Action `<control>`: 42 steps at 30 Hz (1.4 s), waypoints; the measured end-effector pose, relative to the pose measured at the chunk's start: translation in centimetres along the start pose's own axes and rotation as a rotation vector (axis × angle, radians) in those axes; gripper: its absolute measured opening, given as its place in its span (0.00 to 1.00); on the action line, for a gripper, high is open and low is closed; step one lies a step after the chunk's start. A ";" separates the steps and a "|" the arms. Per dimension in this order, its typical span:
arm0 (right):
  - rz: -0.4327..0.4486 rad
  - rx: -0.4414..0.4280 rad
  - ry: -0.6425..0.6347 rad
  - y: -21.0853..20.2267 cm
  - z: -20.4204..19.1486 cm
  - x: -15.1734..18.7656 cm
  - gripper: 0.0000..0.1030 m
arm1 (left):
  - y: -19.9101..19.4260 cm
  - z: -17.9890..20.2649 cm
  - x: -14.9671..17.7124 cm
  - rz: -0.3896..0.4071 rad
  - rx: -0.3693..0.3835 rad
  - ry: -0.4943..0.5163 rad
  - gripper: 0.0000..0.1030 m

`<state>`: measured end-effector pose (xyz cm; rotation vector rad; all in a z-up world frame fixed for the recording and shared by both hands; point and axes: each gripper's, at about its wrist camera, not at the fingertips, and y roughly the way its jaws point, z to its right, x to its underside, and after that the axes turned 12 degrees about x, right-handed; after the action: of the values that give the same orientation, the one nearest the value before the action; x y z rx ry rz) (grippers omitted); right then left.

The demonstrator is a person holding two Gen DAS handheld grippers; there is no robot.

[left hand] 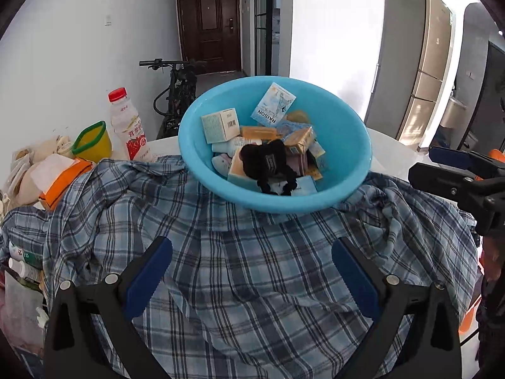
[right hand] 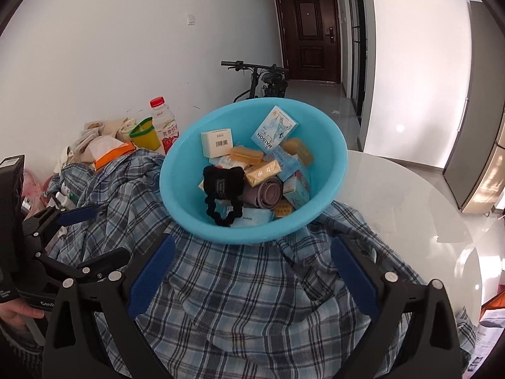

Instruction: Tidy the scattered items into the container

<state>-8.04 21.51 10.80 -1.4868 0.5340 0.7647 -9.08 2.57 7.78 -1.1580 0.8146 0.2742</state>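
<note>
A crumpled blue plaid shirt (right hand: 246,287) covers much of the white round worktop (right hand: 410,208). At the worktop's far left edge stand a red-capped drink bottle (left hand: 127,126) and a yellow cup with a green rim (left hand: 93,142), just beside an orange-edged tissue pack (left hand: 61,173) and some beige cloth bags (right hand: 104,132). Behind them a black bicycle (right hand: 262,82) leans by the white wall. A dark brown door (left hand: 210,25) closes the hallway, and a tall refrigerator (left hand: 419,63) stands at the right.

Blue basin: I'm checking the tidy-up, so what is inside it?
The blue basin holds small boxes, a RAISON box, amber soap bars and a black scrunchie on top. Anything lower is covered.
</note>
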 end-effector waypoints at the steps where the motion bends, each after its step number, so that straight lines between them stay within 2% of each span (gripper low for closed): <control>1: 0.003 0.004 -0.005 -0.3 -0.1 0.4 0.95 | -0.3 0.2 0.6 0.002 0.000 0.004 0.99; 7: 0.022 0.028 -0.030 -1.1 -0.5 1.4 0.95 | -0.7 0.6 1.6 0.006 -0.001 0.006 1.00; 10: 0.081 0.061 -0.002 -2.0 -0.5 1.9 0.95 | -1.4 0.5 1.7 0.046 -0.016 -0.008 1.00; 14: 0.266 0.041 0.062 -4.1 -0.1 3.5 0.98 | -3.6 0.4 2.9 0.205 -0.102 -0.024 0.99; 16: 0.357 0.065 0.098 -4.8 0.1 4.7 0.98 | -4.4 0.5 3.9 0.285 -0.143 -0.020 1.00; 18: 0.454 0.099 0.111 -5.6 0.0 6.1 0.99 | -5.3 0.6 5.2 0.393 -0.138 -0.027 1.00; 20: 0.541 0.148 0.099 -6.4 -0.6 7.4 0.99 | -5.8 0.3 6.3 0.464 -0.136 -0.047 1.00; 23: 0.621 0.203 0.052 -7.0 -1.8 9.2 0.99 | -5.7 0.1 7.5 0.500 -0.127 -0.055 1.00; 25: 0.627 0.230 0.029 -7.1 -2.4 10.0 0.99 | -5.3 0.2 8.2 0.508 -0.124 -0.046 1.00; 27: 0.597 0.234 0.011 -6.5 -2.8 10.6 0.99 | -4.8 0.6 8.7 0.507 -0.126 -0.018 1.00; 30: 0.563 0.229 0.040 -5.6 -2.4 11.6 0.99 | -4.1 1.2 9.6 0.501 -0.147 0.037 1.00; 38: 0.493 0.208 0.117 -3.5 -1.0 13.8 0.99 | -2.0 1.3 11.1 0.461 -0.117 0.038 1.00; 42: 0.497 0.215 0.113 -3.0 -1.0 14.7 0.99 | -1.4 1.7 11.6 0.466 -0.126 0.053 1.00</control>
<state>4.08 22.53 1.99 -1.2120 1.0624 0.9737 0.44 1.10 0.95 -1.0840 1.1240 0.6901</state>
